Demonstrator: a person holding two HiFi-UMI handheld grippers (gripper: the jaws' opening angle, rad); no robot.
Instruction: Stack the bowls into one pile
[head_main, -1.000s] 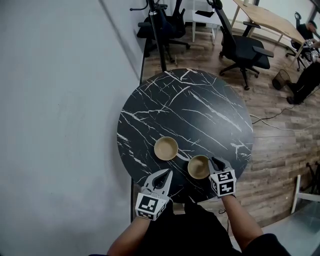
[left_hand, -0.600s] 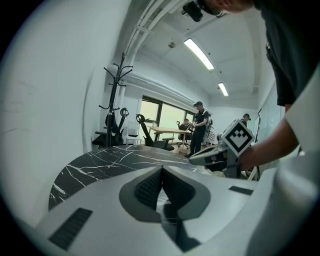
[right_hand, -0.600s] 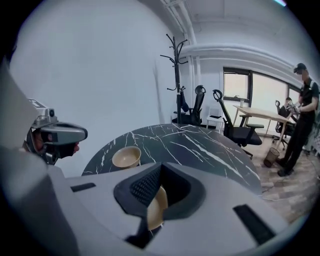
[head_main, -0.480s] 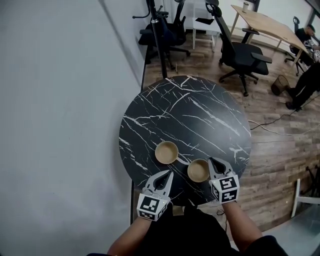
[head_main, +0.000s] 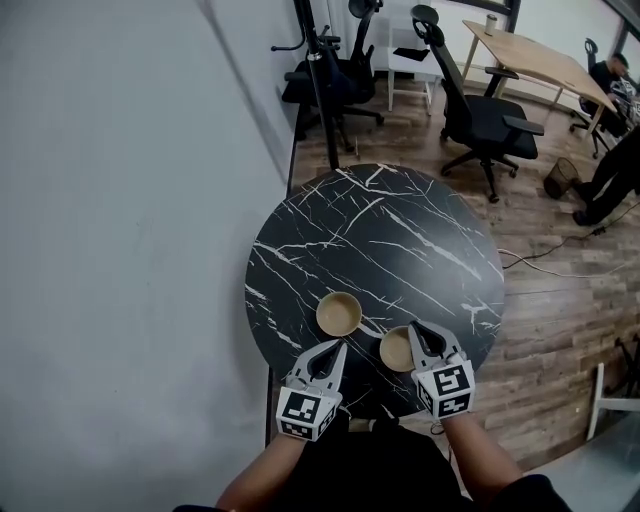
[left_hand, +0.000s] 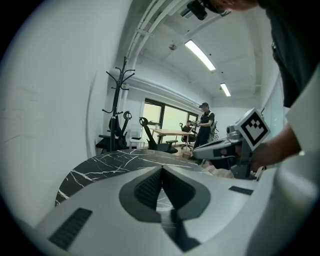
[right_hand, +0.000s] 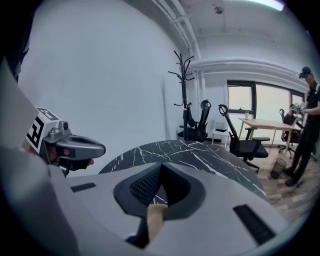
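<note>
Office, swivel chairs (head_main: 482, 108), wooden desk (head_main: 536, 48), coat stand (right_hand: 183, 100)

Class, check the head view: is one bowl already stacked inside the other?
No: the far bowl and the near bowl show side by side, apart, neither inside the other.

The near bowl (head_main: 396, 350) lies right of the far bowl (head_main: 339, 314), perhaps above the table (head_main: 380, 230).

Two tan bowls (head_main: 339, 313) (head_main: 396, 351), one marble table (head_main: 400, 240), two tongs (head_main: 335, 347) (head_main: 419, 329)
</note>
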